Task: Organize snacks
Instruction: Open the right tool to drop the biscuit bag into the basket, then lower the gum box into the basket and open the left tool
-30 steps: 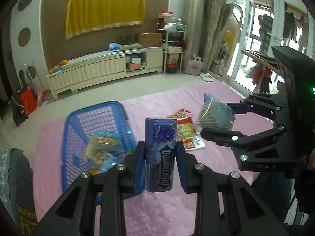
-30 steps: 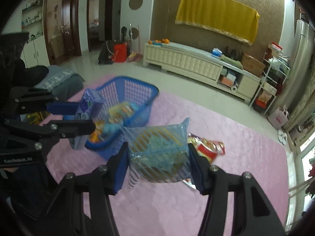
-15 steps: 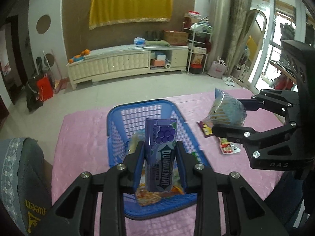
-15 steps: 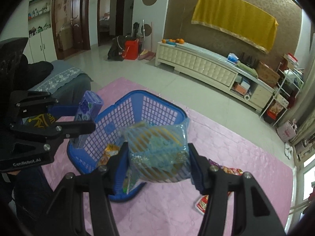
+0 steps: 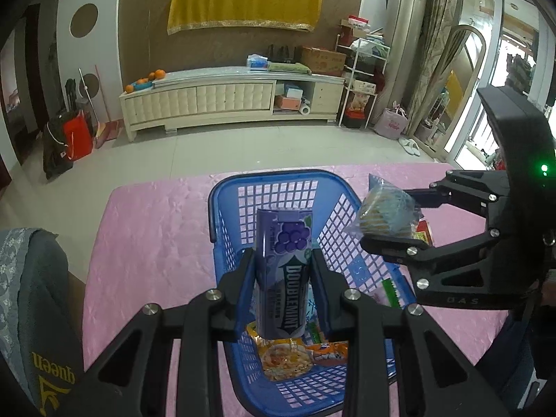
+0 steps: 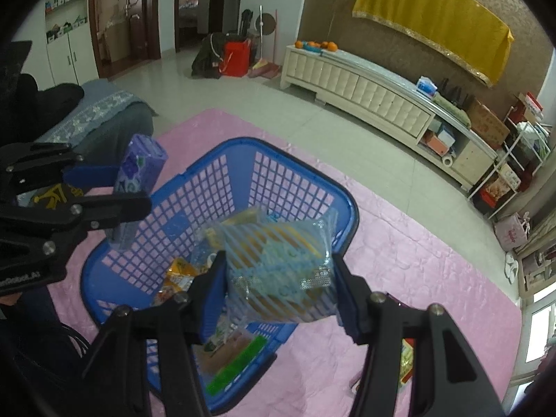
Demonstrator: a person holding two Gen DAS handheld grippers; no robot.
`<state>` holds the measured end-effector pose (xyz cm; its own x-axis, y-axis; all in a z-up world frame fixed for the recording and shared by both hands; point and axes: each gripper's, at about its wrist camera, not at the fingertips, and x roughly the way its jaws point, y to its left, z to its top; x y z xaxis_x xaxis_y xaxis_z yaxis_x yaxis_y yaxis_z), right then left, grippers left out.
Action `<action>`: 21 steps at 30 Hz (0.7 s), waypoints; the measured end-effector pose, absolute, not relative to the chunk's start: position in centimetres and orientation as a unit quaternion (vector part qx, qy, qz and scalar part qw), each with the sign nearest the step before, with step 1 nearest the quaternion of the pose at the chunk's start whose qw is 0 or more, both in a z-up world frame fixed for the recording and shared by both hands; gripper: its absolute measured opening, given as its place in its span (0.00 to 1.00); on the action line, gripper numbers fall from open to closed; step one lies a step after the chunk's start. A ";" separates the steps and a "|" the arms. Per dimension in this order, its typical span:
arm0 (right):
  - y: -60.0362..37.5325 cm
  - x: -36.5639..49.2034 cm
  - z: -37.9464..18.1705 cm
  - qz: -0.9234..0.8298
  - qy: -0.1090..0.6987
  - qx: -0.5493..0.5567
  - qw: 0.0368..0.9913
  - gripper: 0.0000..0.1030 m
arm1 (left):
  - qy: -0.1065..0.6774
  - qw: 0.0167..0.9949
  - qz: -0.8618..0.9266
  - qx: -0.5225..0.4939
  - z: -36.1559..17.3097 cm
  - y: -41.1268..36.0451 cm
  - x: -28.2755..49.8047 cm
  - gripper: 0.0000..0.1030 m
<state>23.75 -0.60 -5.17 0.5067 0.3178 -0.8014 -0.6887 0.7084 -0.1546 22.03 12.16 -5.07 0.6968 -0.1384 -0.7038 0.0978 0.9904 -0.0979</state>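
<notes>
Your left hand-held gripper point(image 5: 282, 286) is clamped on a purple Doublemint gum pack point(image 5: 283, 274), which stands upright between the blue pads at the lower centre of the left wrist view. The pack hangs in the air over the blue basket point(image 5: 222, 236), whose rim fills the middle of that frame. In the right wrist view the same pack point(image 6: 139, 177) sits at the left edge, held above the basket's near-left rim.

Your right hand-held gripper point(image 6: 278, 285) is closed on a clear blue-striped snack bag point(image 6: 278, 260) with a yellow round snack inside. That bag sits at the centre of the right wrist view, lifted above the basket point(image 6: 264, 180). In the left wrist view the bag point(image 5: 385, 213) appears at the right of the frame, just over the basket's right rim.

Inside the basket you have several packets already lying on the mesh floor: an orange noodle-print packet point(image 5: 285, 361) at the lower centre of the left view, and a green strip-shaped packet point(image 6: 236, 365) low in the right view.

The basket rests on the table, which is covered with a pink cloth point(image 5: 146, 236). A red packet point(image 5: 425, 231) lies on the cloth at the right of the left view, partly hidden behind the right gripper.
</notes>
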 end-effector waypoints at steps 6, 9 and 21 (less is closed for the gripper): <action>-0.2 24.0 -5.7 0.292 0.395 -0.244 0.836 0.71 | 0.398 0.915 -0.058 -0.029 -6.2 12.6 21.9 0.28; -0.6 24.0 -5.7 0.275 0.393 -0.242 0.843 0.86 | 0.401 0.914 -0.055 -0.032 -6.2 12.7 21.6 0.28; -4.1 23.6 -4.9 0.251 0.410 -0.177 0.859 0.87 | 0.397 0.915 -0.070 -0.019 -4.7 11.0 21.3 0.28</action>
<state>23.58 -4.07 -4.86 0.5372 0.2860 -0.7935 -0.5770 0.8108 -0.0984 21.34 11.01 -4.73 0.6751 -0.1426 -0.7238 0.1128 0.9896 -0.0898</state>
